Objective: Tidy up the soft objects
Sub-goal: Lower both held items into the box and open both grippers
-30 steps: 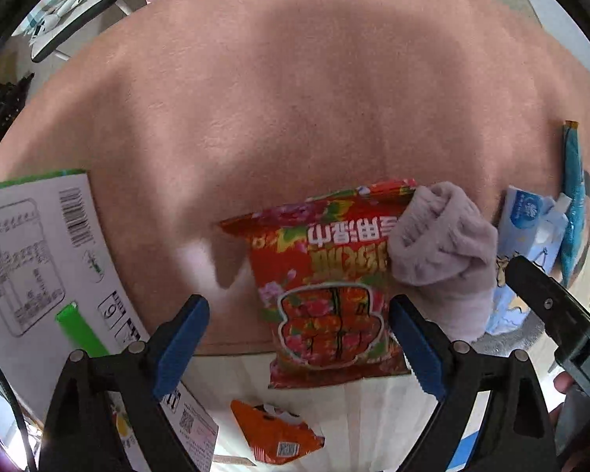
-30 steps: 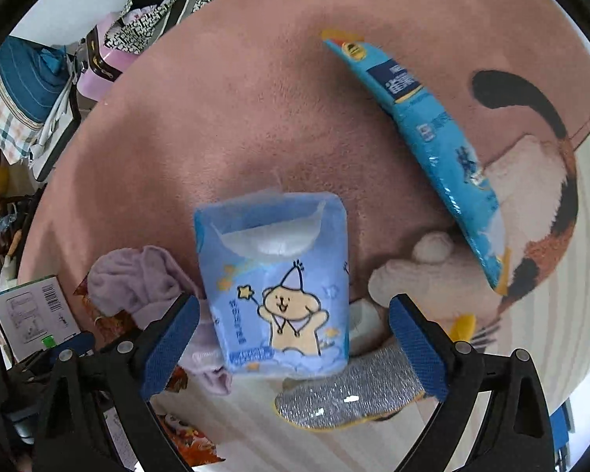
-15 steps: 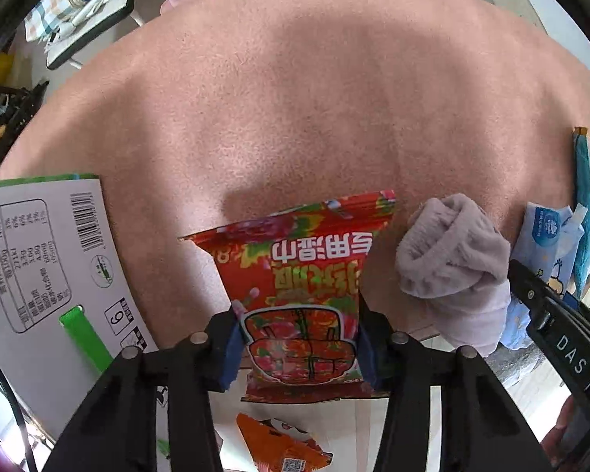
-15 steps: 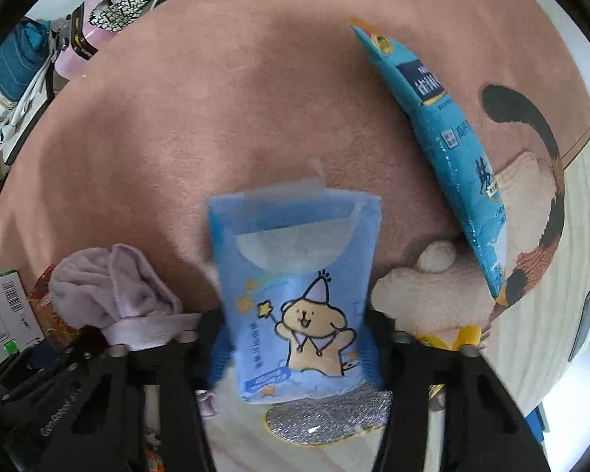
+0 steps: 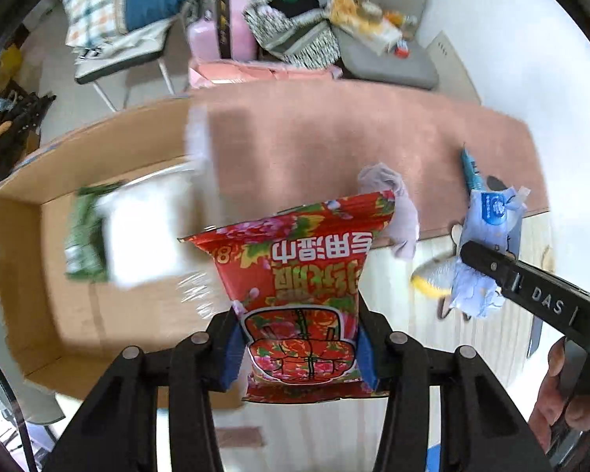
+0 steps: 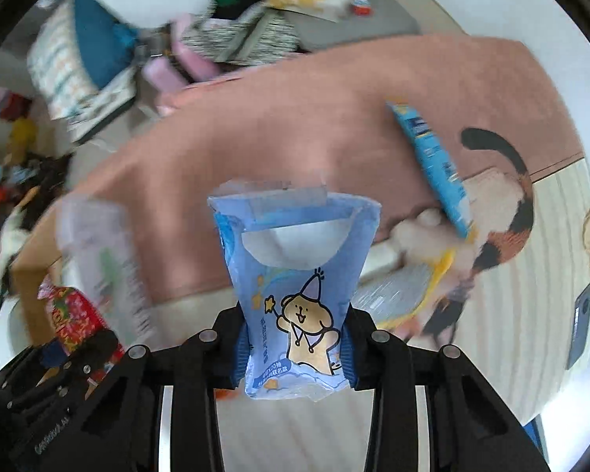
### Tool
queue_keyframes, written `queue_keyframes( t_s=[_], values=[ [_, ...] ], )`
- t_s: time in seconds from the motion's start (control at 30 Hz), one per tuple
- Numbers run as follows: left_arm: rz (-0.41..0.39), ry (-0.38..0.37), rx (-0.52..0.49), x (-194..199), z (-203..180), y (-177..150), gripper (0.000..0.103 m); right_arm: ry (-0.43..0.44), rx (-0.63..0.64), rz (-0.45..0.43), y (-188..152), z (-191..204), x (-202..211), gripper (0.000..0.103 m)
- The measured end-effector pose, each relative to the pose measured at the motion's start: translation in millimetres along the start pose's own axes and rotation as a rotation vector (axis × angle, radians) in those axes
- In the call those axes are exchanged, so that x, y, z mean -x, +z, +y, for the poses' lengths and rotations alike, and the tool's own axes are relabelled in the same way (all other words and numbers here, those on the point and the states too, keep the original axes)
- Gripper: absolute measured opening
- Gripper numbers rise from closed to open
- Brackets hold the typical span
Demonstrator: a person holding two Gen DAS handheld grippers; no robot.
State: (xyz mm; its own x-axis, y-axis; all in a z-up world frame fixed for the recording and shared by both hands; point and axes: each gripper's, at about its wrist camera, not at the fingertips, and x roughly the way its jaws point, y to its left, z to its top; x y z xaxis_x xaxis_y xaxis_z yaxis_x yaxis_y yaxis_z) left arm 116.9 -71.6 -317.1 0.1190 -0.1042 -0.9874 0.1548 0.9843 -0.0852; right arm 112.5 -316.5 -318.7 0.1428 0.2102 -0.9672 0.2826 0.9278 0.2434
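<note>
Grippers, two, both loaded and held in the air.

Left gripper (image 5: 301,350): fingers clamped on the near end of a red pack (image 5: 301,275), which stands up out of the grip above the cardboard box's (image 5: 31,275) right edge. Grip sits low on the pack; most of its length is unsupported.

Right gripper (image 6: 295,348): fingers clamped on the near end of a blue pack (image 6: 297,275), pinched narrow at the waist, flap end free and far. It hangs over the near edge of the pink rug (image 6: 295,118).

Box: open, on the floor at left, holding a white-and-green carton (image 5: 129,236). Judged to be the collecting place.

Still loose: grey cloth (image 5: 397,204) on the rug's near edge, long blue packet (image 6: 432,165) lying across the rug at right, silver-and-yellow pad (image 6: 409,287) on the floor beside it.

Risks, as judged:
- Slip. Both packs are slick film over soft filling, held by one end only; a quick swing could work either one out of the pads.
- Collision. The right gripper shows close at the left one's right side; both heading for one box could knock together.
- Missed drop. Red pack is over the box wall rather than its middle; released there it may catch the rim and fall outside.
- Blur in both views suggests fast motion, which worsens all three.
</note>
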Motion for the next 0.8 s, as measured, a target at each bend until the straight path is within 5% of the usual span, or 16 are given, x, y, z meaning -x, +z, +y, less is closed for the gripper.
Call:
queue_keyframes(
  t_s=[0.13, 0.3, 0.57, 0.8],
  values=[
    [-0.013, 0.046, 0.027, 39.8, 66.2, -6.5, 0.043, 0.127, 0.074, 0.020, -34.0, 70.6, 23.4, 0.039],
    [0.007, 0.135, 0.113, 49.9, 162.3, 9.3, 0.043, 0.175, 0.172, 0.061, -62.5, 169.9, 13.4, 0.039],
    [0.086, 0.170, 0.197, 10.7, 255.6, 54.4, 0.043, 0.065, 0.262, 0.155, -76.7, 270.4, -58.6, 0.039],
    [0.150, 0.156, 0.194, -32.0, 280.6, 88.5, 0.044, -0.028, 0.251, 0.231, -69.8, 278.1, -110.9, 0.039]
  ],
)
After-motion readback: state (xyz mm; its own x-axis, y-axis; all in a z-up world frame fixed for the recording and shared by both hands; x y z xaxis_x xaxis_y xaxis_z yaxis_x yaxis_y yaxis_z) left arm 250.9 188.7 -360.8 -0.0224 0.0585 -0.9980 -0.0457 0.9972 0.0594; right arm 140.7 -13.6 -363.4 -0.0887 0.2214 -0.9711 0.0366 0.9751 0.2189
